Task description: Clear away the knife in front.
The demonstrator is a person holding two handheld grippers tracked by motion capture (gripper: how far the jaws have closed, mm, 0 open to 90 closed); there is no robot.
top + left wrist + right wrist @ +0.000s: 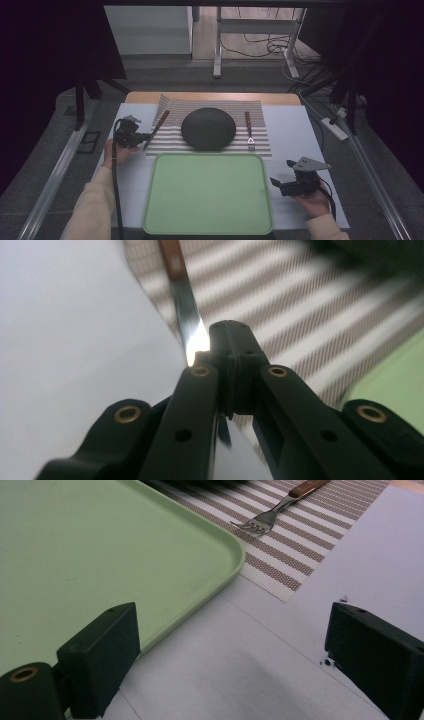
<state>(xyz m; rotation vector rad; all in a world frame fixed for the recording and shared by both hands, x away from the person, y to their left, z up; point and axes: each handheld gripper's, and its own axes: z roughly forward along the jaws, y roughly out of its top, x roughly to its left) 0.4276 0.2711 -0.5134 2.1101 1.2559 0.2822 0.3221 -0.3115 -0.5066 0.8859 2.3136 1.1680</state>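
At the mat's [260, 131] left edge, left claw [145, 135] shut on knife [157, 129] blade: lift level, squeeze firm. Right claw [281, 183] wide open, empty, beside tray [150, 210].

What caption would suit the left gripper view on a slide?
Left gripper shut on a knife blade at the edge of the striped placemat, green tray corner nearby.

Knife [186, 305] handle cut off at top edge; blade tip hidden behind jaws, probably clamped.
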